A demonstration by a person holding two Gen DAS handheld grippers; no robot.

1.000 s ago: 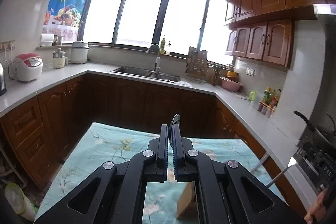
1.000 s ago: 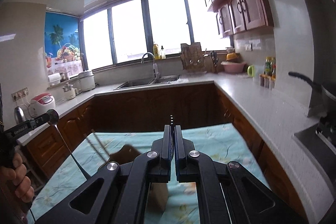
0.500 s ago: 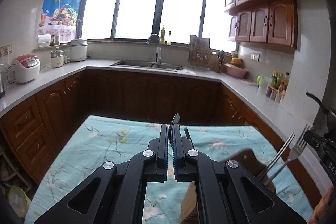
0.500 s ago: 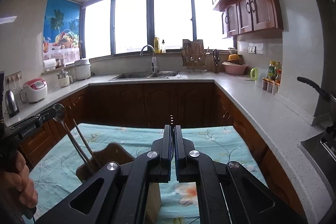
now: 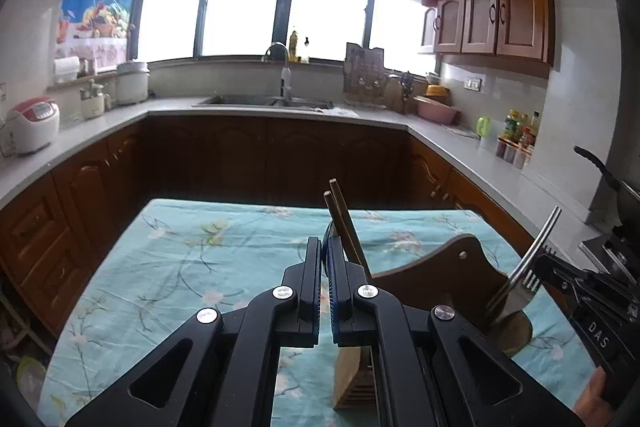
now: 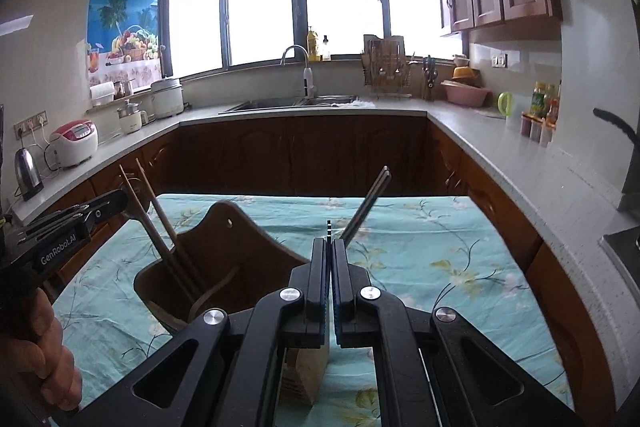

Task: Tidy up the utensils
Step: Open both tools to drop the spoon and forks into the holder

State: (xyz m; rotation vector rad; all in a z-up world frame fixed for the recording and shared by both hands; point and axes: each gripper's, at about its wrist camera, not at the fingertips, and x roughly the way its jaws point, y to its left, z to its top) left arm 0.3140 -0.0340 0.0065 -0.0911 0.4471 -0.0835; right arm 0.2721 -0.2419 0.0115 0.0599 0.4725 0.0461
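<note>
Hovering level above the cloth-covered surface (image 5: 192, 267), the left claw (image 5: 325, 259) has its fingers pinched nearly together on a thin metal utensil whose rounded tip just peeks above them — a spoon (image 5: 329, 229), by the look of it. From the right wrist view this same claw (image 6: 106, 205) reaches in from the left side, held in a bare hand (image 6: 36, 351), with the spoon's bowl at its tip beside the wooden chopsticks (image 6: 160, 227).

The right claw (image 6: 329, 247) is likewise squeezed almost closed, gripping a fork by its head; the handle (image 6: 368, 205) slants up and to the right beyond the fingers. In the left wrist view the fork (image 5: 524, 275) hangs from that claw (image 5: 556, 267) with its tines at the fingers and its handle rising, right over the rim of the wooden utensil holder (image 5: 436, 267).

The holder (image 6: 224, 255) stands on the floral turquoise cloth, between the two claws — its curved back panel upright, chopsticks leaning out of its cup toward the left.
</note>
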